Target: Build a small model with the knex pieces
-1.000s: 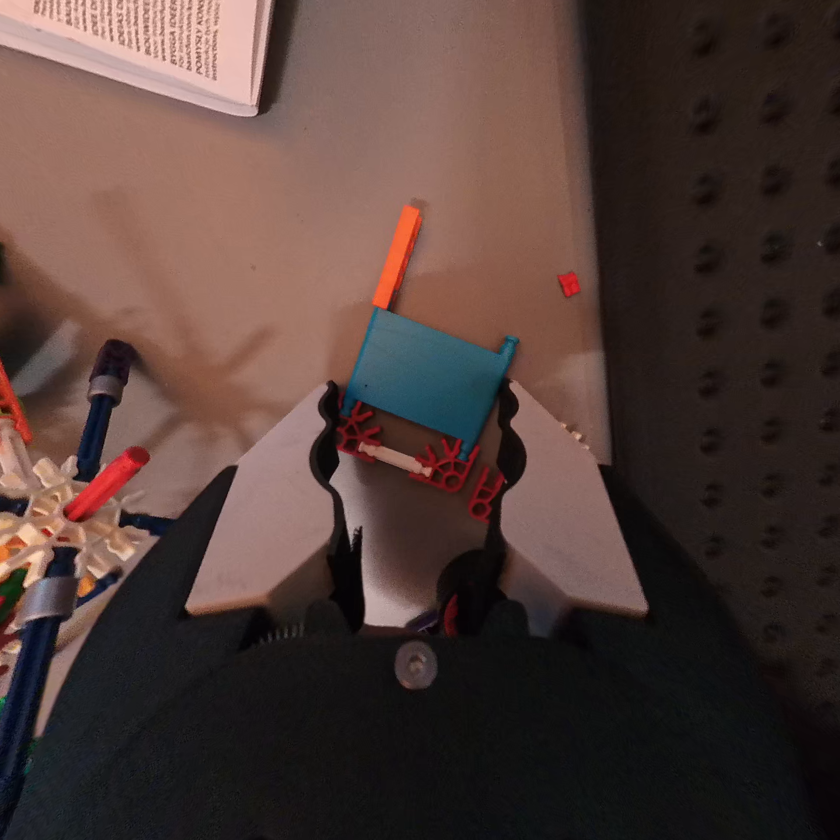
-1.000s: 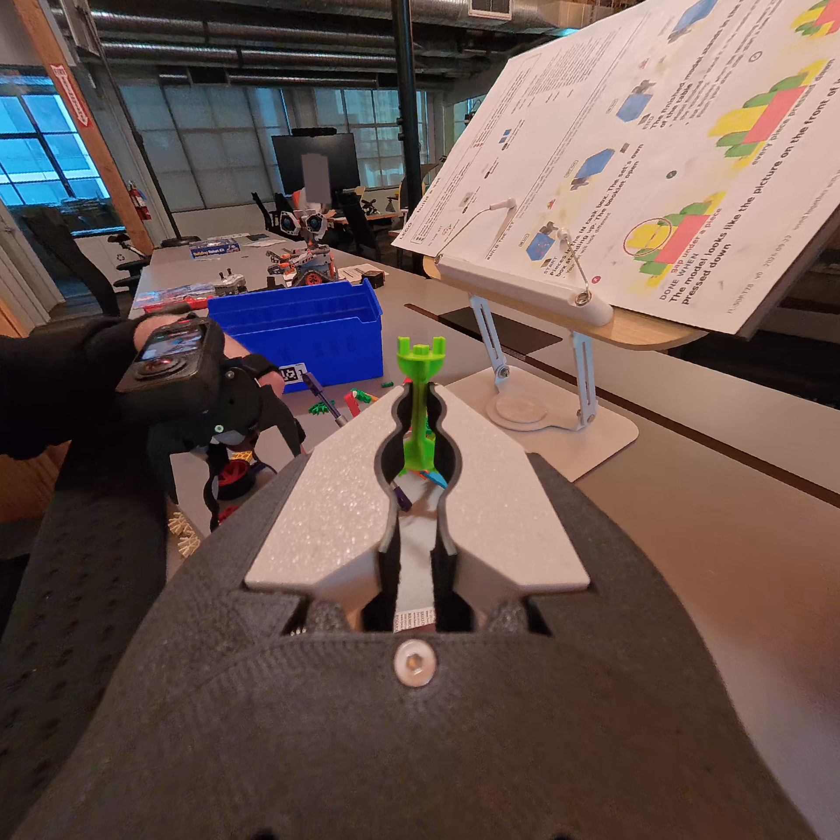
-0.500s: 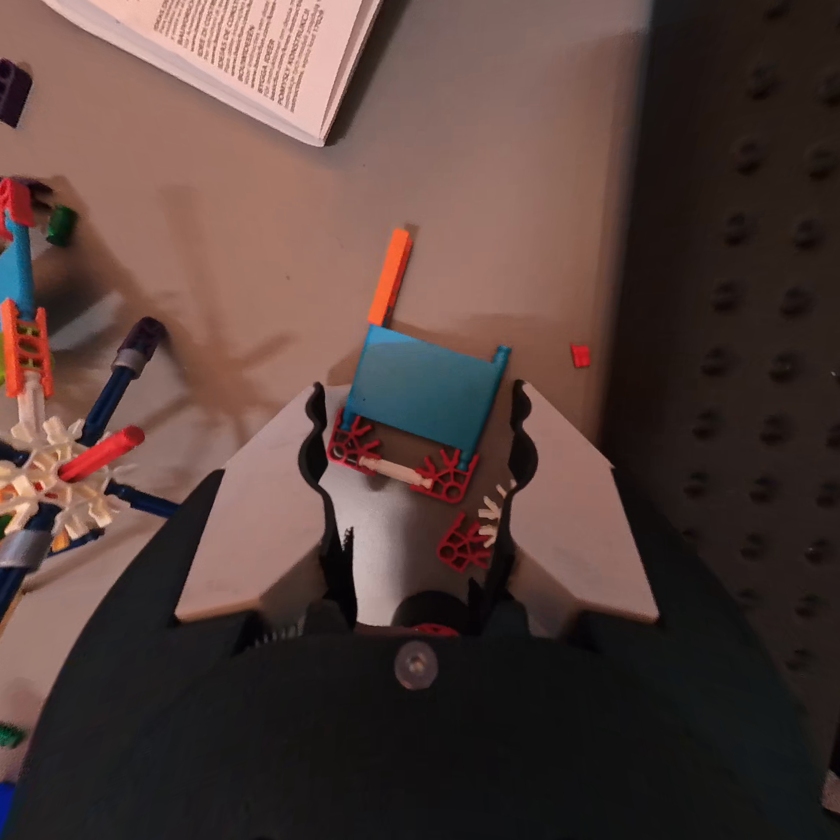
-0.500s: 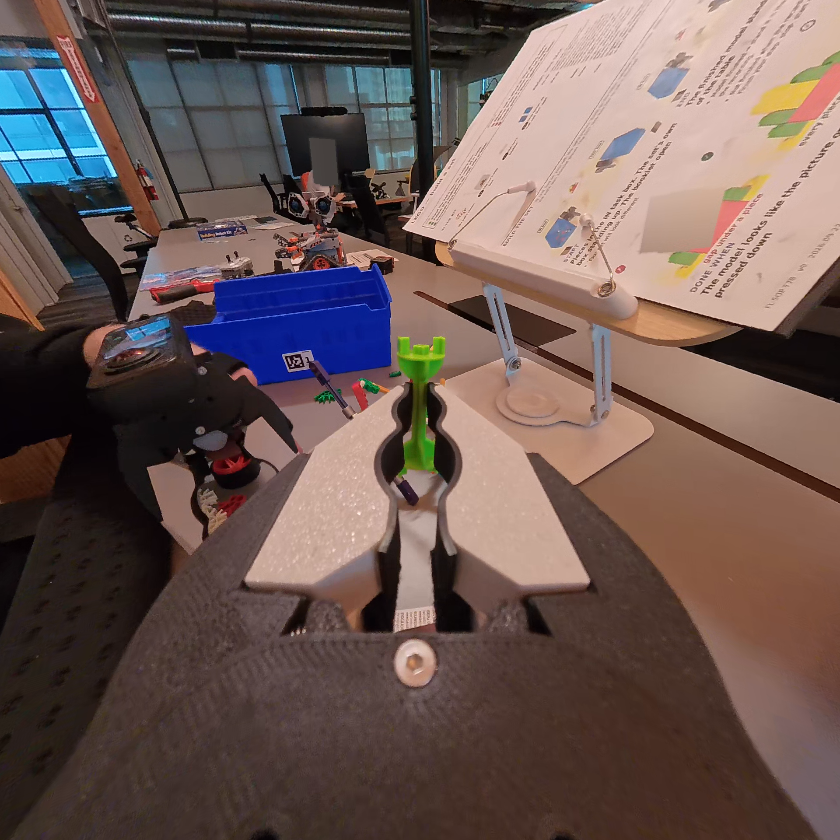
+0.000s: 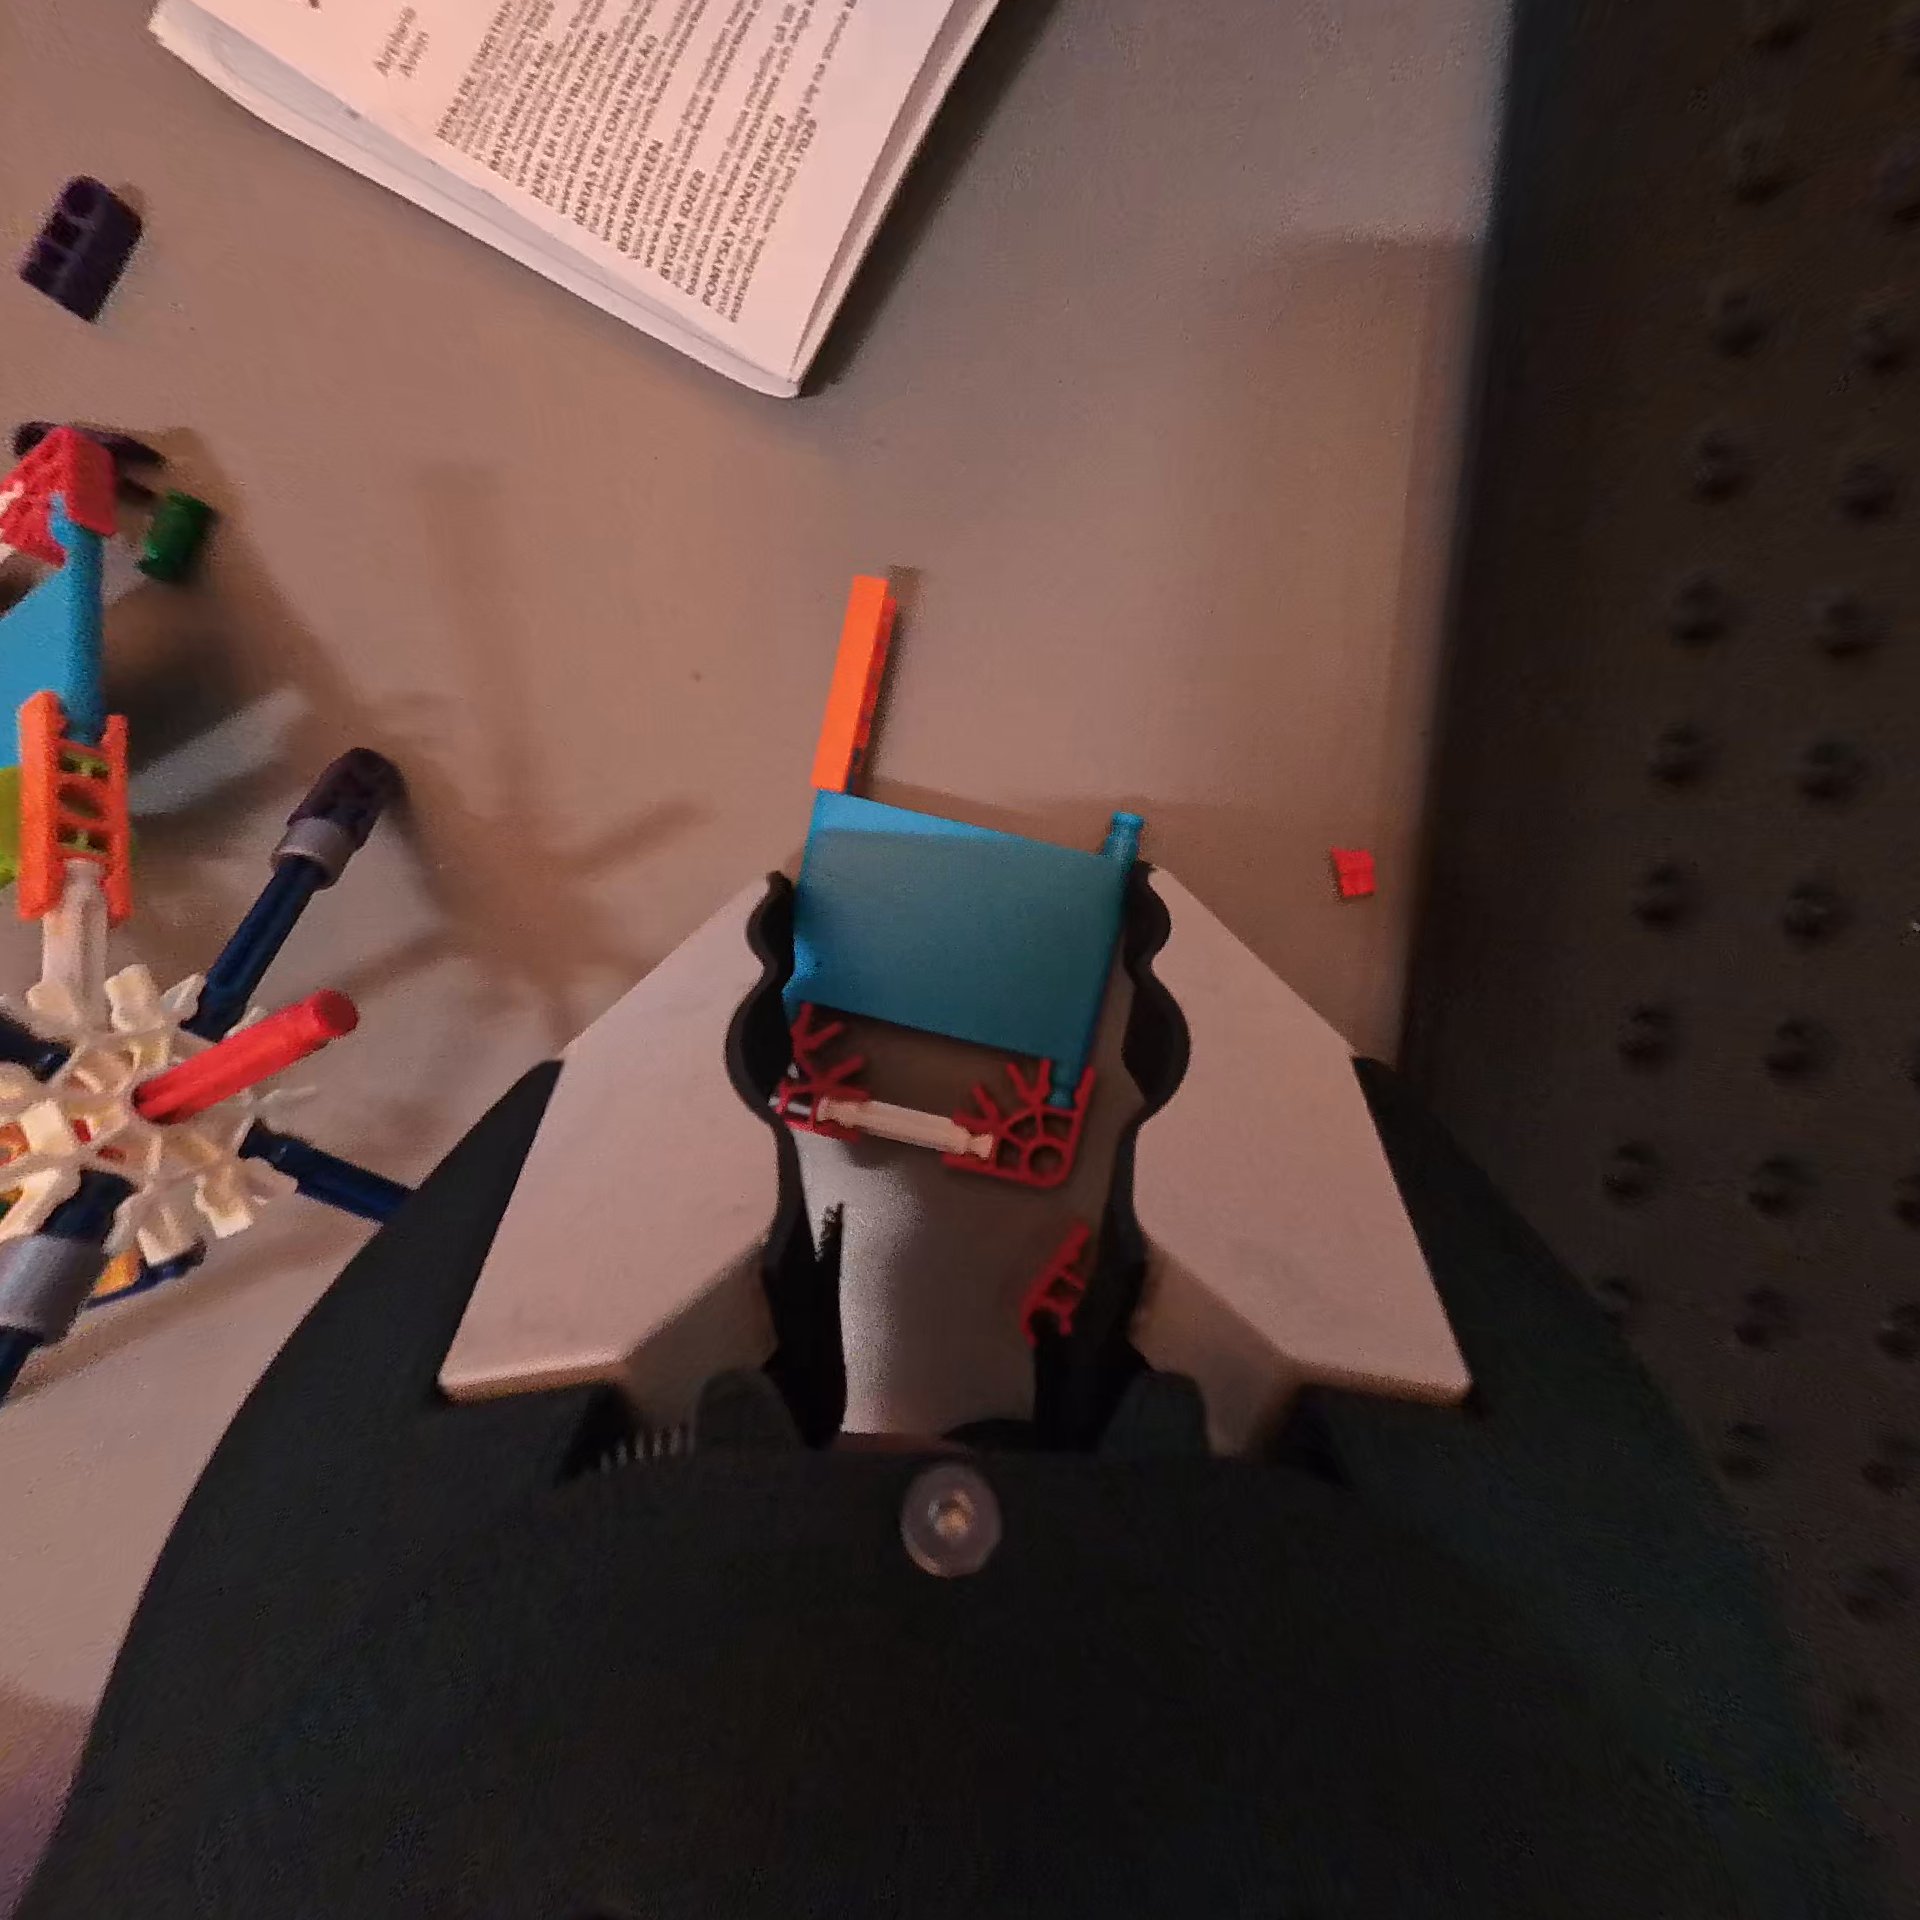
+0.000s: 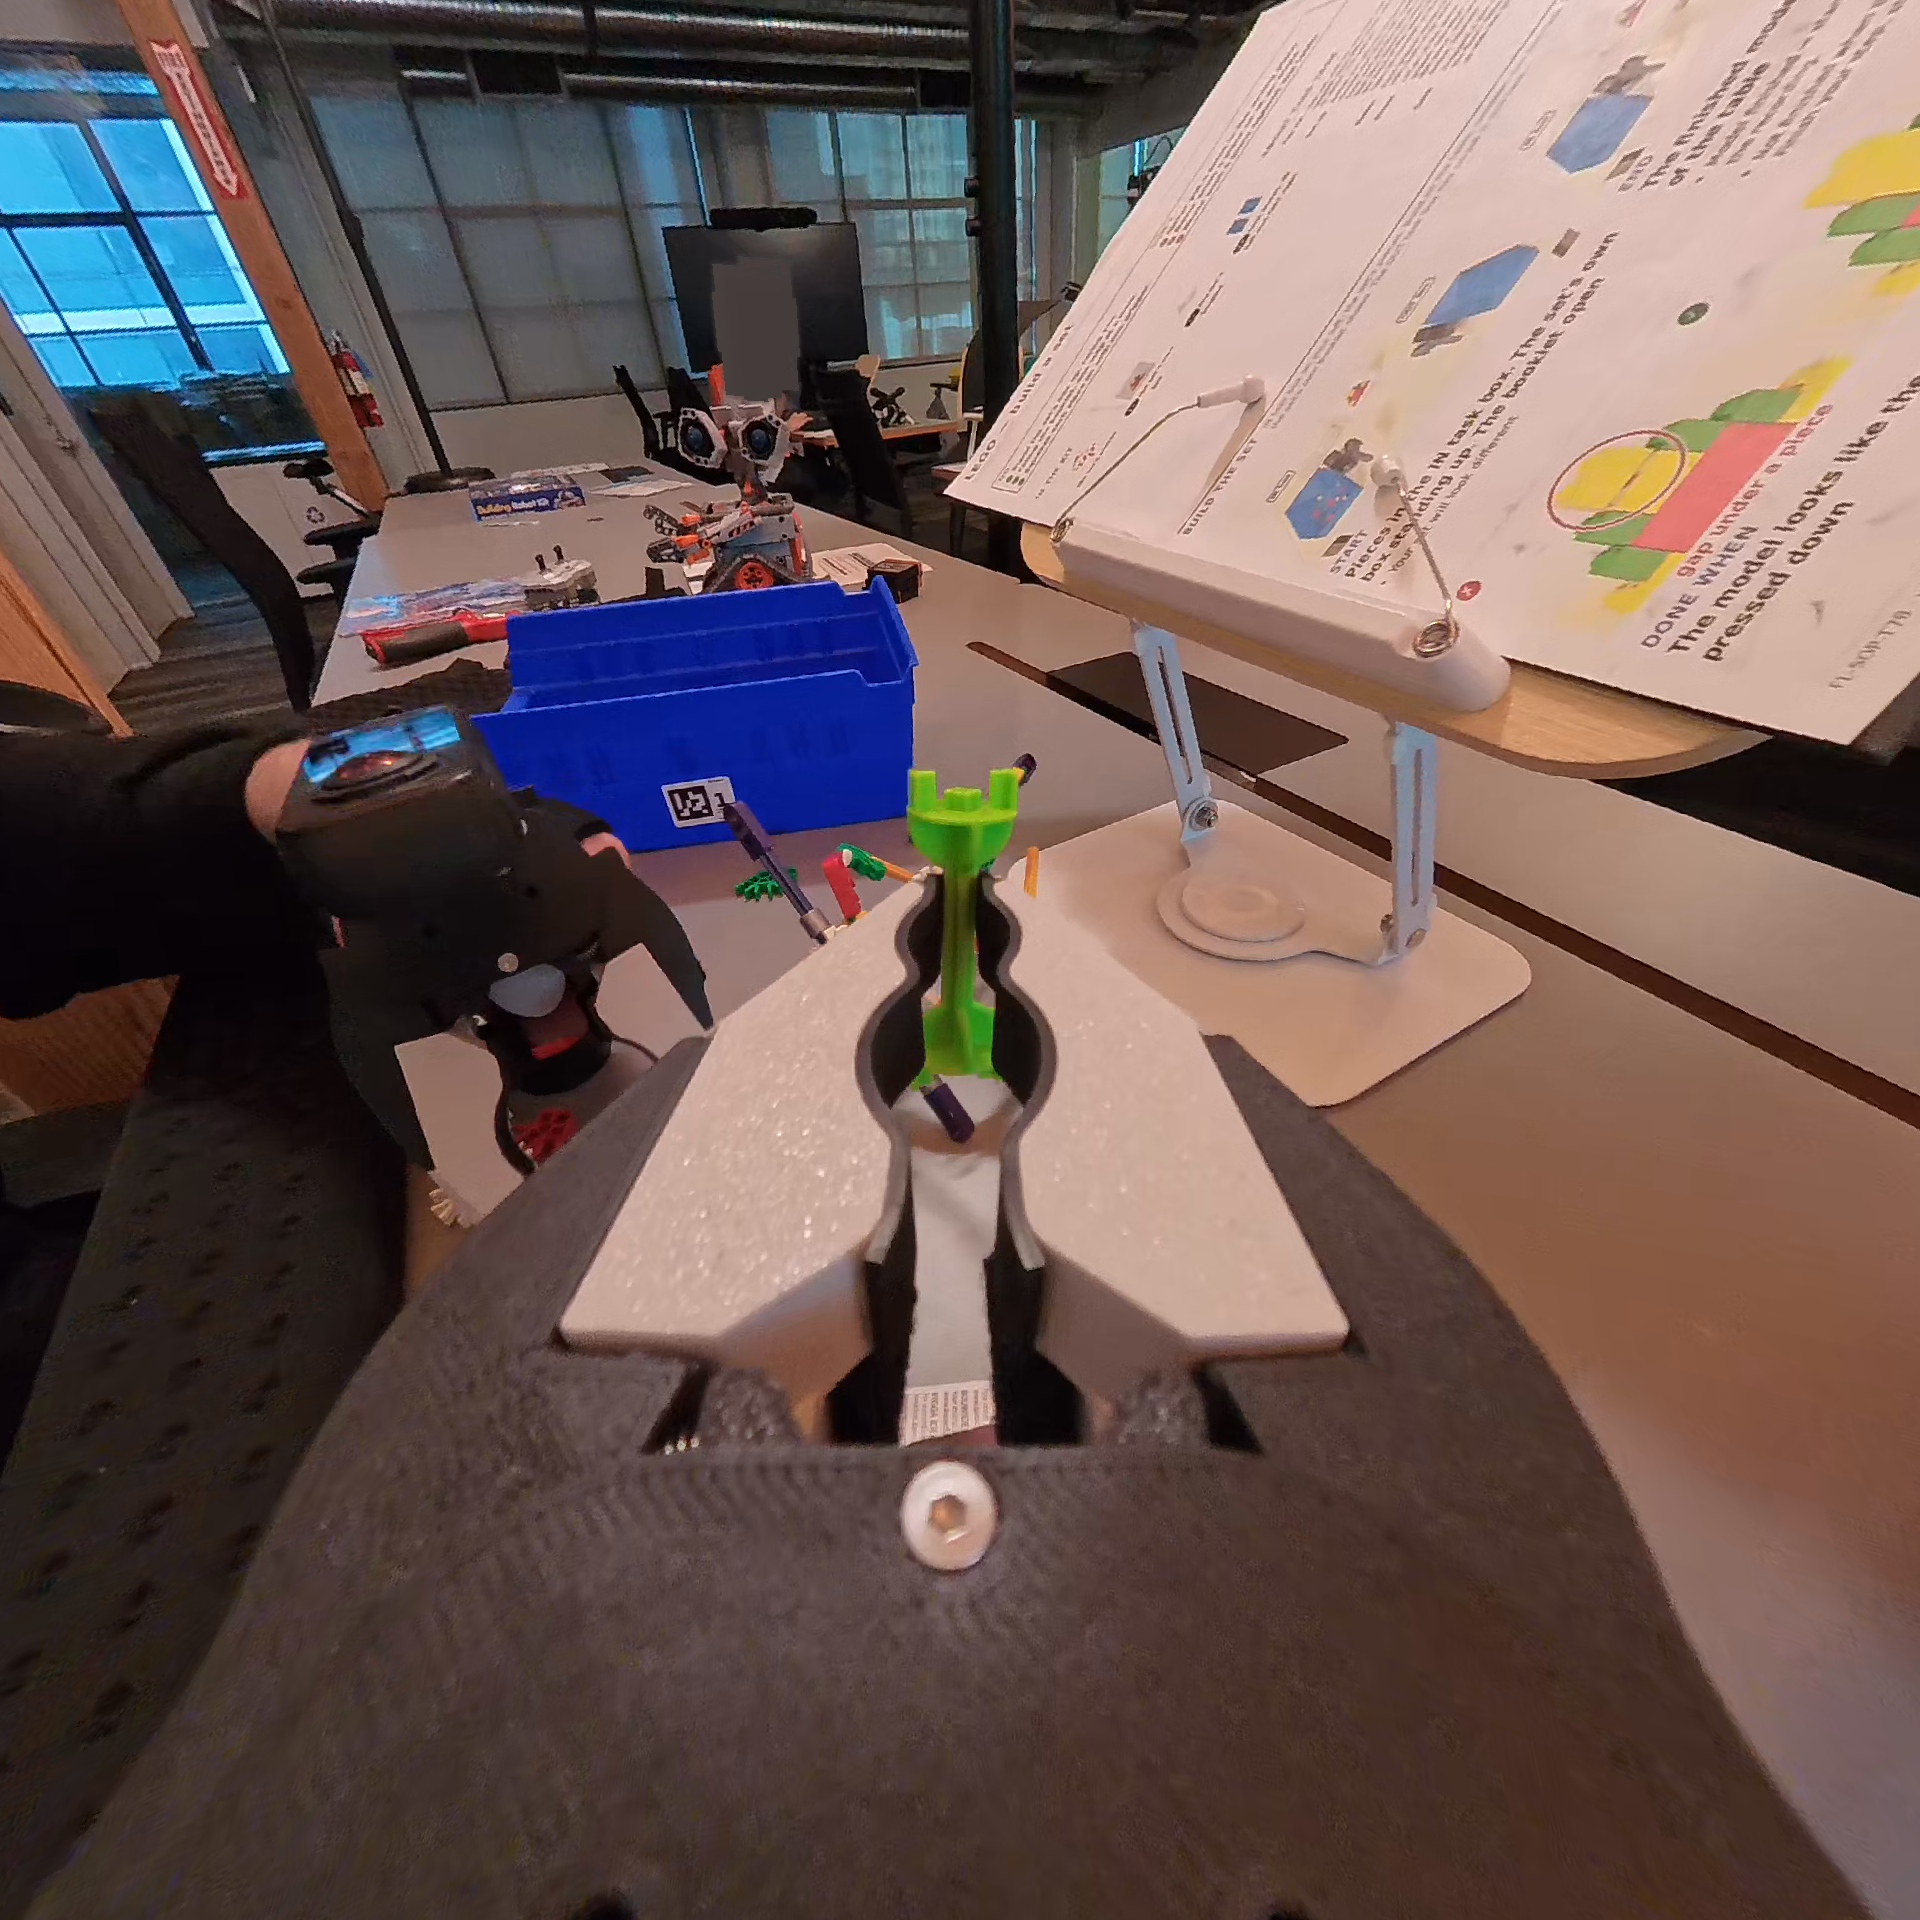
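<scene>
Now: left hand-held gripper has closed in around the blue panel piece

Left wrist view. The left hand-held gripper (image 5: 956, 883) points straight down at the desk (image 5: 1143, 468) with its jaws apart. One second ago the blue panel (image 5: 951, 935) lay mostly ahead of the fingertips. It now sits between them, its side edges just beside the inner pads. I cannot tell whether either pad is touching it. The gap between the jaws looks unchanged.

- Two red connectors (image 5: 1023, 1127), joined by a short white rod (image 5: 894, 1120), clip to the panel's near edge and lie inside the jaw opening.
- A loose red connector (image 5: 1055, 1283) lies deeper in, half hidden by one finger.
- An orange strip (image 5: 854, 681) lies just past the panel's far corner. It has not shifted relative to the panel.
- A tiny red piece (image 5: 1353, 871) is near the edge of the dark perforated mat (image 5: 1704, 727).
- More of the booklet (image 5: 623, 156) is in view, and a purple brick (image 5: 78, 244) now shows.
- The spoked model with its white snowflake hub (image 5: 114, 1101) stays well apart from the gripper.

Right wrist view. The right hand-held gripper (image 6: 958, 894) stays clamped on an upright green rod piece (image 6: 961, 821), raised above the desk. The grip is the same across all three readings. The blue bin (image 6: 707, 707) and the document stand (image 6: 1299, 935) are beyond it.
</scene>
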Motion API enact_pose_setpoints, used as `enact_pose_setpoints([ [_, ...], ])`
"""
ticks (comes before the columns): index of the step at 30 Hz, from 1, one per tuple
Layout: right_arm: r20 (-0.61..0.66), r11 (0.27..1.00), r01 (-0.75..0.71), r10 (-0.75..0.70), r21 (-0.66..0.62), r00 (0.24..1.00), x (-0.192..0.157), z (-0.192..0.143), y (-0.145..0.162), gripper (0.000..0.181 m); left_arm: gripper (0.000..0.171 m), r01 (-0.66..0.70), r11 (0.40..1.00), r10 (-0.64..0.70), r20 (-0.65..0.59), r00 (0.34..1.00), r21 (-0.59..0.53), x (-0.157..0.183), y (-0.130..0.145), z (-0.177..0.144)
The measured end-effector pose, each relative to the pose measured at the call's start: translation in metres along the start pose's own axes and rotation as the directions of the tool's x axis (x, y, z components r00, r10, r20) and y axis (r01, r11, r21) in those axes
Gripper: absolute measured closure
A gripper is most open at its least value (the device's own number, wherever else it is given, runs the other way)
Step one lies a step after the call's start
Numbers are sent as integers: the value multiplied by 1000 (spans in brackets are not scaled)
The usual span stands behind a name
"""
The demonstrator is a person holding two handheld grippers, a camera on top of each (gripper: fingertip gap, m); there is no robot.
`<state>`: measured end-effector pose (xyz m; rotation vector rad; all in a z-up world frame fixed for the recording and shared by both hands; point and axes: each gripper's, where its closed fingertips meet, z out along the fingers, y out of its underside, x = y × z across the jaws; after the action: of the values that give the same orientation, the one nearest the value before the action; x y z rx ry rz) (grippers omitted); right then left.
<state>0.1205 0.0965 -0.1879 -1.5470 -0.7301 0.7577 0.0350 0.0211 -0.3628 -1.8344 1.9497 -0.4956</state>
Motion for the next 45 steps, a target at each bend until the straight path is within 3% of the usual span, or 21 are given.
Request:
enact_pose_setpoints([
  [4, 26, 1000, -11, 11, -11, 1000, -4, 3, 3, 177, 109, 8, 996, -14, 66, 998, 87, -4, -10, -9],
  [9, 105, 996, -89, 87, 18, 991, -13, 6, 2, 178, 109, -71, 963, -2, 270, 963, 261, -23, -35, -47],
  [12, 156, 990, -133, 126, 37, 980, -20, 8, -1, 178, 109, -201, 926, 35, 459, 888, 319, -37, -49, -76],
  [17, 229, 984, -178, 167, 28, 959, -36, 19, 1, 178, 110, -359, 877, 28, 713, 701, 318, -65, -64, -117],
  [22, 233, 993, -113, 120, -44, 965, -54, 37, 16, 178, 110, -378, 880, 21, 772, 635, 287, -74, -66, -120],
  [28, 299, 992, -117, 127, -52, 946, -71, 45, 18, 178, 110, -485, 831, 62, 821, 568, 273, -71, -74, -125],
  [40, 663, 990, -141, 101, 7, 741, -123, 17, 7, 178, 110, -834, 538, 245, 924, 294, 123, -21, -95, -148],
  [45, 756, 991, -127, 58, 33, 651, -141, 2, 6, 178, 110, -872, 477, 290, 916, 278, 114, -6, -96, -146],
])
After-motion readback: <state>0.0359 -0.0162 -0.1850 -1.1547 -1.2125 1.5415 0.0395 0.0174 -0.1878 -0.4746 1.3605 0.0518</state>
